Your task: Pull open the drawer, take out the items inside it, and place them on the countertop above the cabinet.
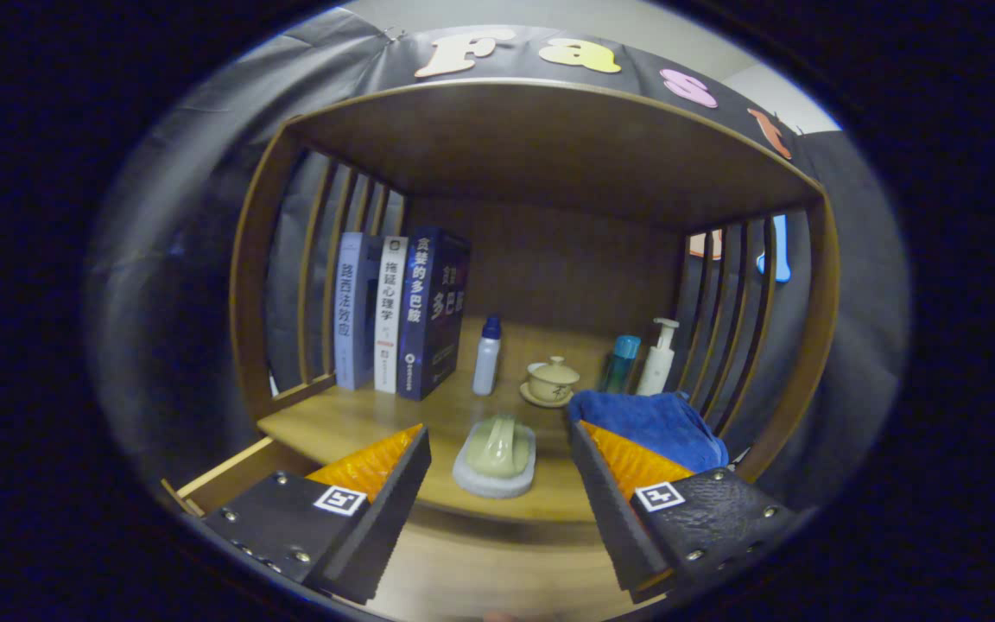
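My gripper (pixel 497 501) is open, its two fingers spread wide with nothing between them. Just ahead of the fingers, near the front edge of the wooden countertop (pixel 351 423), lies a green-handled scrubbing brush (pixel 497 453) with a white base. It rests free on the wood, apart from both fingers. Below the countertop the drawer (pixel 230 479) stands pulled open; I see its light wooden rim beside the left finger and part of its bottom beneath the fingers.
Three books (pixel 398 315) stand at the back left of the shelf. A small white bottle (pixel 487 356), a lidded teacup (pixel 551 380), a teal bottle (pixel 620 363) and a pump bottle (pixel 658 358) stand behind. A blue cloth (pixel 649 423) lies right. Slatted sides and a wooden roof enclose it.
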A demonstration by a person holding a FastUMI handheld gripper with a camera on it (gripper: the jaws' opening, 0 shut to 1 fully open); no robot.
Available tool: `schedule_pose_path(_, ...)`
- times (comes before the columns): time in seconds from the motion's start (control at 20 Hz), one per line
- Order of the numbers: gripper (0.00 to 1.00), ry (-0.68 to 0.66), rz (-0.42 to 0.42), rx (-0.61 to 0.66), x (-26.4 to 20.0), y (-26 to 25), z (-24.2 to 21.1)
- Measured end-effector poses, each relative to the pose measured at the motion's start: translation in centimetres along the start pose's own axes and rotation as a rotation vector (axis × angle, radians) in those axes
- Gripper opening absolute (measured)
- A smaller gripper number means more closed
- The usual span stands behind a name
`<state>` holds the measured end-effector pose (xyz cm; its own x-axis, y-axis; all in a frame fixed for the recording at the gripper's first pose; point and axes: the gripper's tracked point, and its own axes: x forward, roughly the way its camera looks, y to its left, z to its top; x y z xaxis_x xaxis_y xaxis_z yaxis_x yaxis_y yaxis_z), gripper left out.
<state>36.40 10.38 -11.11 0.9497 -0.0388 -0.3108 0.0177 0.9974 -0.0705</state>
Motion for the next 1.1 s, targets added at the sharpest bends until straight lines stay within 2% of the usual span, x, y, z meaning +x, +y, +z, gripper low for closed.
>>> schedule_pose_path(0.2, 0.97, 0.024, -0.001, 0.046, -5.1, -0.2, -1.5)
schedule_pose_path(0.35, 0.97, 0.025, -0.024, 0.032, -8.4, -0.5, -2.6)
schedule_pose_path(0.55, 0.97, 0.025, -0.012, 0.023, -11.9, 0.9, -4.4)
schedule_pose_path(0.7, 0.97, 0.031, 0.014, 0.021, -13.8, 2.5, -5.9)
schedule_pose_path(1.1, 0.97, 0.049, 0.018, 0.047, -16.1, 4.4, -9.0)
